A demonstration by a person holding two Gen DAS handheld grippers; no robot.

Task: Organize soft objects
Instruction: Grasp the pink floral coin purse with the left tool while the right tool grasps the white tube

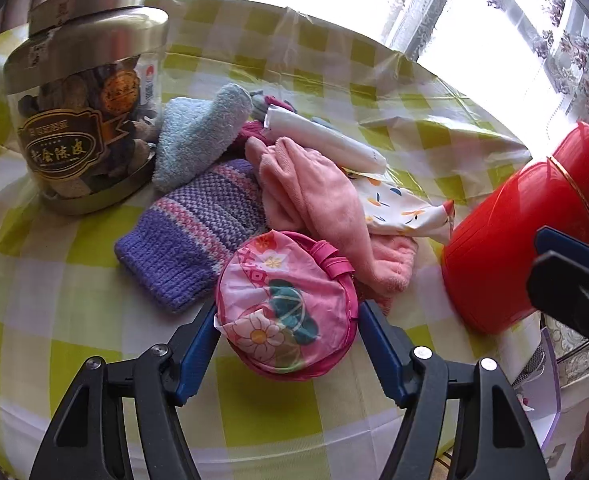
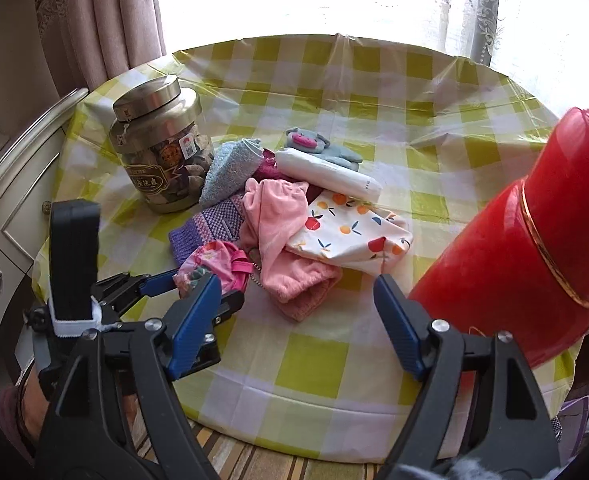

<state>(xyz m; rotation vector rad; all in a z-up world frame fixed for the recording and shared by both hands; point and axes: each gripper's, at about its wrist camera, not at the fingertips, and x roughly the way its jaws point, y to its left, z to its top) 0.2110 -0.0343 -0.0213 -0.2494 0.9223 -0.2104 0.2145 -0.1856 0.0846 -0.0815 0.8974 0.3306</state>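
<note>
Left gripper straddles the round pink floral fabric pouch at the near edge of the soft pile on the yellow-checked tablecloth, jaws spread, pads apparently not pressing yet. Risk: slick fabric squirts out on closing. Right gripper hangs open and empty; the red plastic canister just beside it could get knocked.

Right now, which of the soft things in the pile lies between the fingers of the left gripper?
The round pink floral pouch, at the near edge of the pile. The purple knitted hat and pink fleece cloth lie farther back, outside the fingers.

Both wrist views look steeply down (left nearer) onto the same cloth pile.
</note>
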